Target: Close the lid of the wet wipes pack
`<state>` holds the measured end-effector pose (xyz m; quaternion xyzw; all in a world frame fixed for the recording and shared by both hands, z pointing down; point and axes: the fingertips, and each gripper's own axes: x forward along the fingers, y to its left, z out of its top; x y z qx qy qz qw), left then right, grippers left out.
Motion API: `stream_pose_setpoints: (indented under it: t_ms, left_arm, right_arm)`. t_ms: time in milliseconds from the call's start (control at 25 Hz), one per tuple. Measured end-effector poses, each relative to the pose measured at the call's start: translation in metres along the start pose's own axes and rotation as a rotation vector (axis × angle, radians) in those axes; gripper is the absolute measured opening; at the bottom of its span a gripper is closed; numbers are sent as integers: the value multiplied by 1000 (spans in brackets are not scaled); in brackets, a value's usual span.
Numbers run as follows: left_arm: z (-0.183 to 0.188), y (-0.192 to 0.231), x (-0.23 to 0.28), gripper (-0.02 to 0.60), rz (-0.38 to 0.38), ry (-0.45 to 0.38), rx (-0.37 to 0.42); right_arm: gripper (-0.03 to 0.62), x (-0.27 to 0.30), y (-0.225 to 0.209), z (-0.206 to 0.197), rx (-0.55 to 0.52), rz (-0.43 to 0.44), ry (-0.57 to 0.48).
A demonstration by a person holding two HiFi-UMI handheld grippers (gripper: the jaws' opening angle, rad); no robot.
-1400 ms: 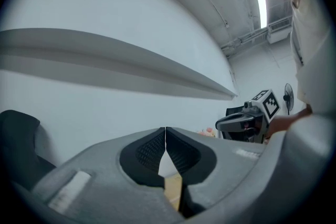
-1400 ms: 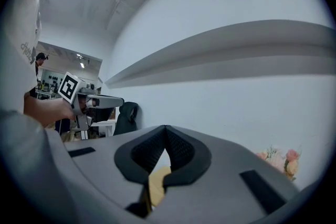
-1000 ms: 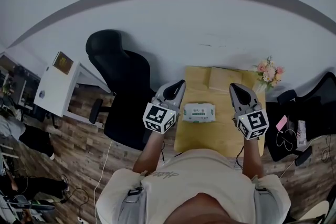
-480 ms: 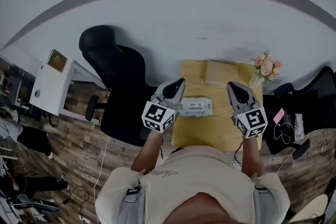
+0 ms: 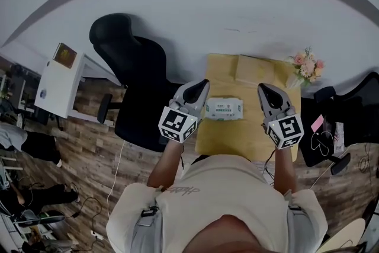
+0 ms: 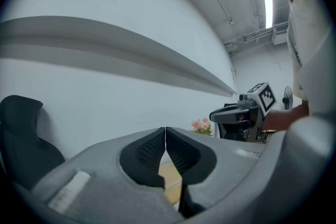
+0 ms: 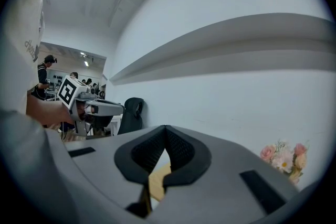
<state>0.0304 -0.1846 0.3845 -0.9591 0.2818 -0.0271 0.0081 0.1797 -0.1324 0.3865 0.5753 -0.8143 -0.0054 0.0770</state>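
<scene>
Hardly shifted since half a second ago: still flanking the wet wipes pack, with left gripper just to its left and right gripper off to its right, both clenched on nothing. Lying flat on the surface, with flowers beyond the pack, rightward

Two grey two-jaw tools, each with a marker cube: the left tool and the right tool. One white wet wipes pack with a green label. One pale yellow wooden table. On it, one flat tan cardboard box and one bunch of pink and white flowers. Around it — one black swivel office chair and one white side cabinet.
</scene>
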Motion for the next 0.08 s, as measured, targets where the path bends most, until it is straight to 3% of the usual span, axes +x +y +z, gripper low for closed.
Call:
stream_pose_setpoints:
  t_ms: [80]
  left_arm:
    - [0, 5, 2, 18, 1, -4, 3]
  right_arm:
    - [2, 6, -2, 1, -4, 2, -5]
